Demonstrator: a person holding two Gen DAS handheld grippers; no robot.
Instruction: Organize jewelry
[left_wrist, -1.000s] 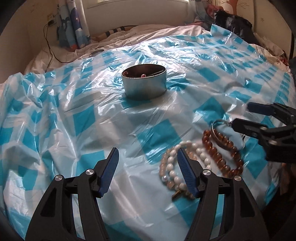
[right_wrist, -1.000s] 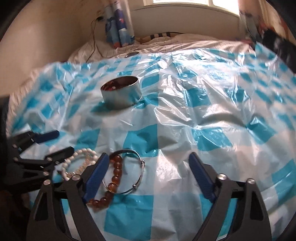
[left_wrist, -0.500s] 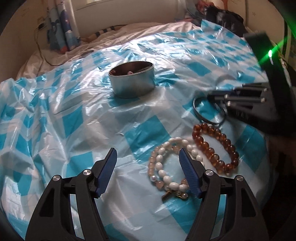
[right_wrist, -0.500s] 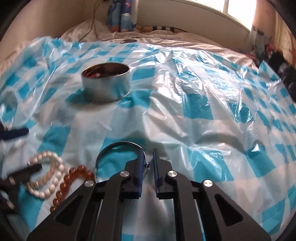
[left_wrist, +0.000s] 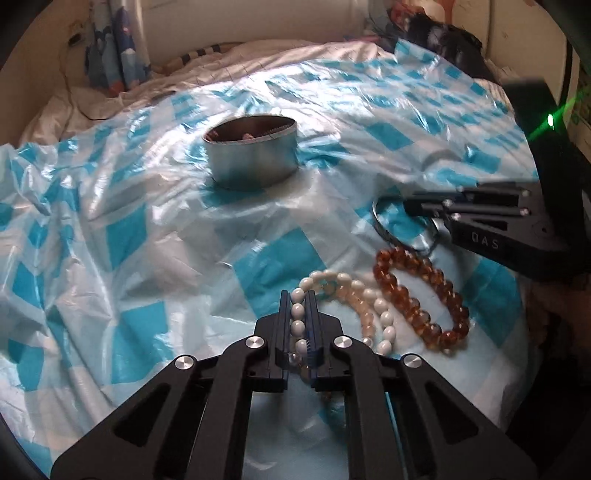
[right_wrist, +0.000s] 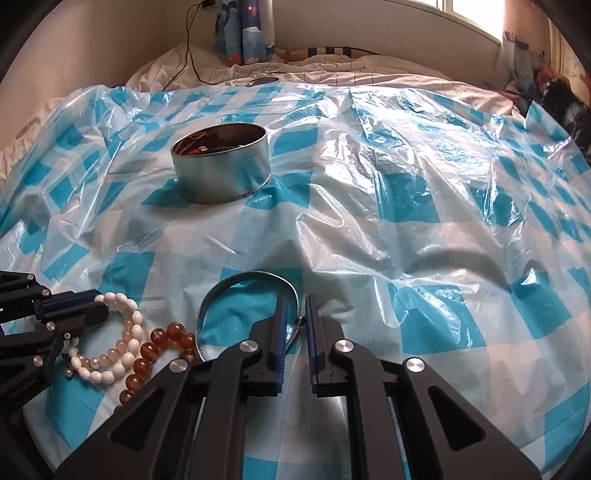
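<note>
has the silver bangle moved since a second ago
Yes. The silver bangle lay against the amber bracelet a second ago; now, clamped in the right gripper, it sits clear of those beads, shifted toward the tin.

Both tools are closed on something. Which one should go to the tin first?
Probably right. The right tool is shut on the silver bangle, rigid, with bare sheet between it and the tin. The left tool pinches the white bead bracelet, which touches the amber bracelet and might drag it.
</note>
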